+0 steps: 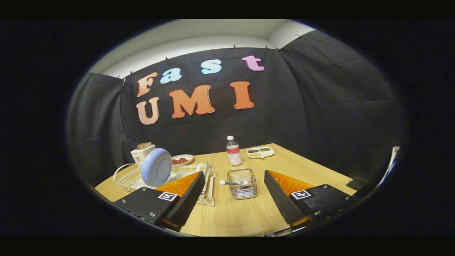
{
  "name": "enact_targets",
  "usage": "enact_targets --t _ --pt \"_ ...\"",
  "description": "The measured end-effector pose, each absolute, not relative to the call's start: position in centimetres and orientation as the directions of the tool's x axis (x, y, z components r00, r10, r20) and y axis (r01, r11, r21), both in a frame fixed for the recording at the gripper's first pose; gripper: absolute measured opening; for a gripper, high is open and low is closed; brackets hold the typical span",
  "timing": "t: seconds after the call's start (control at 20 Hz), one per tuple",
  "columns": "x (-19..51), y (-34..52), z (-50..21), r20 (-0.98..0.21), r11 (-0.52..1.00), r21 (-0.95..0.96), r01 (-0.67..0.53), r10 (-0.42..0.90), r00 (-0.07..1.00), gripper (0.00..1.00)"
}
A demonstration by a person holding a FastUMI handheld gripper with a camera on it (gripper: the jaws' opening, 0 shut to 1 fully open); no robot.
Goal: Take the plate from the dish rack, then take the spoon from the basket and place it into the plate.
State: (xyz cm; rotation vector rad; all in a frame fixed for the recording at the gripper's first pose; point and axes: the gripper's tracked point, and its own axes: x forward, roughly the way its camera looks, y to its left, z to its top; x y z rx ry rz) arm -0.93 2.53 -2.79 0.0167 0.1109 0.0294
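Observation:
A pale blue plate (156, 167) stands on edge in a white wire dish rack (129, 176), just beyond the left finger. A small metal mesh basket (242, 183) sits on the wooden table (305, 167) ahead, between the two fingers and a little beyond their tips. A white-handled spoon (227, 182) lies in the basket, its handle sticking out over the left rim. My gripper (234, 174) is open wide, held above the table with nothing between its fingers.
A clear bottle (233, 151) with a white cap stands behind the basket. Behind it lies a white divided snack tray (260, 152). A toaster (142, 152) and a small plate of brown food (182, 160) are behind the rack.

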Motion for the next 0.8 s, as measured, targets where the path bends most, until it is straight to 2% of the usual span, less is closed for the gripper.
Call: enact_targets --t 0.25,0.45,0.8 --pt "-0.2 8.8 -0.1 -0.104 0.996 -0.010 -0.083 0.082 0.991 1.00" --pt "3.0 15.6 1.8 -0.112 0.990 -0.012 -0.137 0.135 0.985 1.00" --pt "10.2 24.2 -2.9 -0.275 0.990 -0.035 -0.139 0.124 0.953 1.00"
